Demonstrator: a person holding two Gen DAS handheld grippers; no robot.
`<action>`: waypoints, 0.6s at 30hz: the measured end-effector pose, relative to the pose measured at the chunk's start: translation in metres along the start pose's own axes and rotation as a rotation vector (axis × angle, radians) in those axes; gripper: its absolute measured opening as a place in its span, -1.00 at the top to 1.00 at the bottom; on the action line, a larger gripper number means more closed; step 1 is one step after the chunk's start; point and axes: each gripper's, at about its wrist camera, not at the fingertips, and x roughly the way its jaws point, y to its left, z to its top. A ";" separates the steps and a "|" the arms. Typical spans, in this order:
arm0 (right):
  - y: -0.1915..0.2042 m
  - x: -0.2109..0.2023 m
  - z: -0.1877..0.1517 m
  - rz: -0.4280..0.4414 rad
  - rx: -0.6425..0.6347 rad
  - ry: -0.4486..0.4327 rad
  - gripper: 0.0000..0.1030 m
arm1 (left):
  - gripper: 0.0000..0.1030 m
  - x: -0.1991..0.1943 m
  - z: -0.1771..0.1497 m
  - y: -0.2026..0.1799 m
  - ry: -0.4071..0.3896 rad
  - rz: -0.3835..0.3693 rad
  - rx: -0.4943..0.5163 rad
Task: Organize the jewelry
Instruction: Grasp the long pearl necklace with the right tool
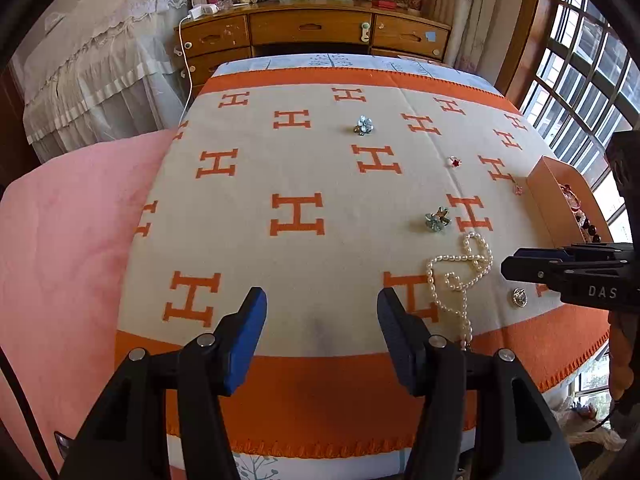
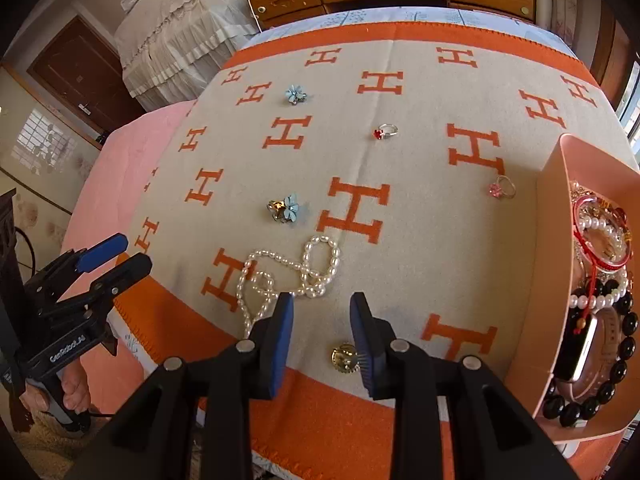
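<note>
Jewelry lies scattered on a beige blanket (image 2: 420, 240) with orange H marks. A pearl necklace (image 2: 288, 272) curls just ahead of my right gripper (image 2: 322, 300), which is open; a gold brooch (image 2: 344, 357) lies on the blanket beside its right finger, untouched. Farther off lie two blue flower brooches (image 2: 295, 95) (image 2: 285, 208), a red-stone ring (image 2: 385, 131) and a pink-stone ring (image 2: 502, 188). A pink box (image 2: 552, 208) at the right holds bracelets, beads and a watch. My left gripper (image 1: 322, 304) is open over the blanket's near edge, the pearl necklace (image 1: 460, 272) to its right.
Pink bedding (image 1: 68, 240) borders the blanket on the left. A wooden dresser (image 1: 312, 32) stands behind the bed, a lace-covered piece (image 1: 100, 60) at the back left, and windows (image 1: 580, 80) on the right. A hand (image 2: 74, 392) grips the left tool.
</note>
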 end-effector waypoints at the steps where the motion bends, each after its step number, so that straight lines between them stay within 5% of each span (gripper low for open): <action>1: 0.001 0.004 0.001 -0.009 0.007 0.007 0.43 | -0.09 0.002 -0.001 0.003 0.004 -0.006 -0.001; 10: 0.022 0.023 0.010 -0.082 0.003 0.023 0.42 | -0.09 0.013 0.001 0.016 0.019 -0.067 -0.004; 18: 0.057 0.035 0.006 -0.270 -0.210 0.004 0.53 | -0.09 0.022 0.001 0.023 0.041 -0.109 -0.021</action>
